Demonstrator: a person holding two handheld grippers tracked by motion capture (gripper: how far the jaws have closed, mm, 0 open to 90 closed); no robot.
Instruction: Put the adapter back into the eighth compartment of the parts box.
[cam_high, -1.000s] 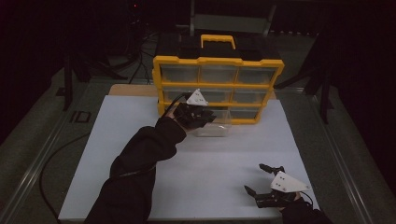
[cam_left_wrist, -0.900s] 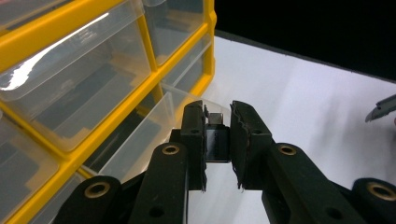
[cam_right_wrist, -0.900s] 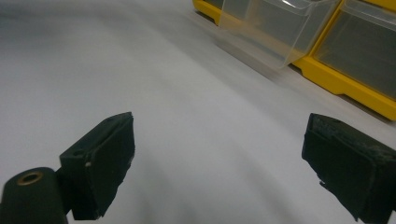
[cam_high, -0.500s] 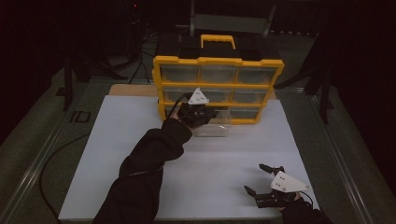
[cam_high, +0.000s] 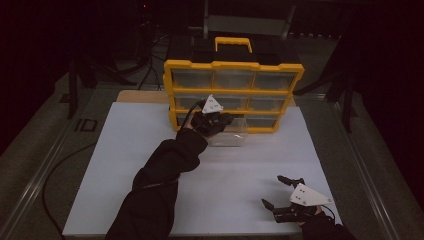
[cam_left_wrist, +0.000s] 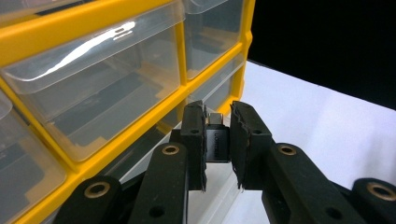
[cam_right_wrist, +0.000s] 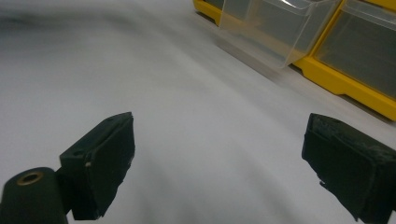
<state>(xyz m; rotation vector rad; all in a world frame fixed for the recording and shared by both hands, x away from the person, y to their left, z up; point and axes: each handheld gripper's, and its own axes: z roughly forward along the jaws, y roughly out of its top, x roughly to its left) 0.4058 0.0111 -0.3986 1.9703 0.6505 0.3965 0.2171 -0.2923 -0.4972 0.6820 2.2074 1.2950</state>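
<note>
Left gripper (cam_left_wrist: 217, 140) clamps small black block, possibly an adapter (cam_left_wrist: 216, 144), above pulled-out clear plastic drawer (cam_high: 231, 134) of yellow organiser cabinet (cam_high: 233, 65); release low, centred; right gripper (cam_high: 283, 192) wide, empty.

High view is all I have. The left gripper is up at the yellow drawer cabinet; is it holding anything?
Observer: Yes. In the left gripper view, the left gripper is shut on a small black part with a metal tip.
Operator: Is it over the pulled-out drawer?
Observer: The clear drawer appears just below the jaws, in front of the cabinet.
Operator: And the right gripper, anything in it?
Observer: Nothing. The right gripper view shows the right gripper wide open above the white table.
</note>
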